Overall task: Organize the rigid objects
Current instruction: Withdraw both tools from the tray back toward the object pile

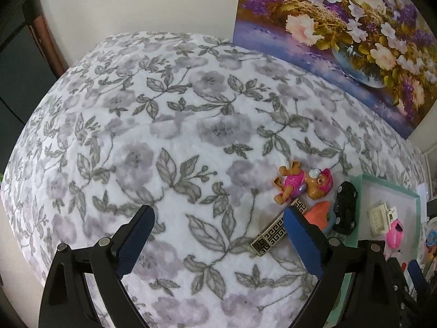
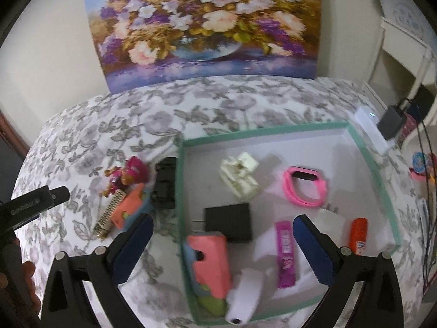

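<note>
A green-rimmed white box (image 2: 366,153) lies on the floral bed and holds a black charger (image 2: 232,221), a cream block (image 2: 240,180), a pink band (image 2: 306,186), a magenta stick (image 2: 285,254), an orange tube (image 2: 359,235), a coral toy (image 2: 210,268) and a white cylinder (image 2: 243,298). Left of the box lie a pink dog figure (image 1: 303,183), a black toy car (image 1: 345,205), an orange toy (image 1: 319,216) and a patterned bar (image 1: 270,236). My left gripper (image 1: 218,227) is open above the blanket. My right gripper (image 2: 222,229) is open over the box's near left part.
A flower painting (image 2: 207,24) leans on the wall behind the bed. A white shelf (image 2: 404,46) and a black adapter with cables (image 2: 393,123) are at the right. The box (image 1: 389,186) shows at the right in the left wrist view. The left gripper's body (image 2: 30,205) shows at the left edge.
</note>
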Demonstrator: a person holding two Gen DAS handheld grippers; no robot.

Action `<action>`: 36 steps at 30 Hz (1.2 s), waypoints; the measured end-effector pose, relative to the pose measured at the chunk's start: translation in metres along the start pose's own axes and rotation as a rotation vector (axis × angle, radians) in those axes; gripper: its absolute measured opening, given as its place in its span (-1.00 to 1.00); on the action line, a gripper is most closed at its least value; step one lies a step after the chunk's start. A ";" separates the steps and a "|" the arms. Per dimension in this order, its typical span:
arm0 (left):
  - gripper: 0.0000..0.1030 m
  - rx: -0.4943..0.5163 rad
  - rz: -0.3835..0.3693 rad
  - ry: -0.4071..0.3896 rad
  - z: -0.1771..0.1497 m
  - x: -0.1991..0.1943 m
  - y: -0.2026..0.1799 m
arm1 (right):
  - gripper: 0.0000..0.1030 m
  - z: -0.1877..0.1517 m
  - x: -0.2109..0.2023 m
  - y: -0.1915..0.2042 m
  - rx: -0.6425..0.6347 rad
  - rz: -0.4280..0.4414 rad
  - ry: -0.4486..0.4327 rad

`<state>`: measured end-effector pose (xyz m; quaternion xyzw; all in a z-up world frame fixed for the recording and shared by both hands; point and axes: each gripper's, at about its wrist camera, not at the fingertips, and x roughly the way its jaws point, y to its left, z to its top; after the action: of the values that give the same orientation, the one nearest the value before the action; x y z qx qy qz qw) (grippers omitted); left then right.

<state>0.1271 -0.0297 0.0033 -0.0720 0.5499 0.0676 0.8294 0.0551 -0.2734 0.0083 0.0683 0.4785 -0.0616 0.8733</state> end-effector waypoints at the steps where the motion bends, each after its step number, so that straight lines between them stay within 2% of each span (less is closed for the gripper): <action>1: 0.85 0.004 -0.003 0.005 0.001 0.002 0.001 | 1.00 0.001 0.002 0.004 -0.001 0.011 0.003; 10: 0.85 0.004 -0.045 0.087 0.002 0.028 0.007 | 1.00 0.006 0.019 0.035 -0.027 0.056 0.030; 17: 0.85 0.028 -0.065 0.116 0.005 0.040 -0.002 | 1.00 0.015 0.033 0.045 -0.019 0.073 0.053; 21: 0.85 0.049 -0.086 0.139 0.008 0.047 -0.011 | 1.00 0.021 0.038 0.043 -0.010 0.063 0.067; 36: 0.85 0.190 -0.063 0.141 0.011 0.064 -0.064 | 1.00 0.039 0.046 0.020 0.067 0.051 0.070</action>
<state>0.1736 -0.0887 -0.0488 -0.0147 0.6081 -0.0163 0.7936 0.1155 -0.2627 -0.0089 0.1119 0.5044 -0.0529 0.8545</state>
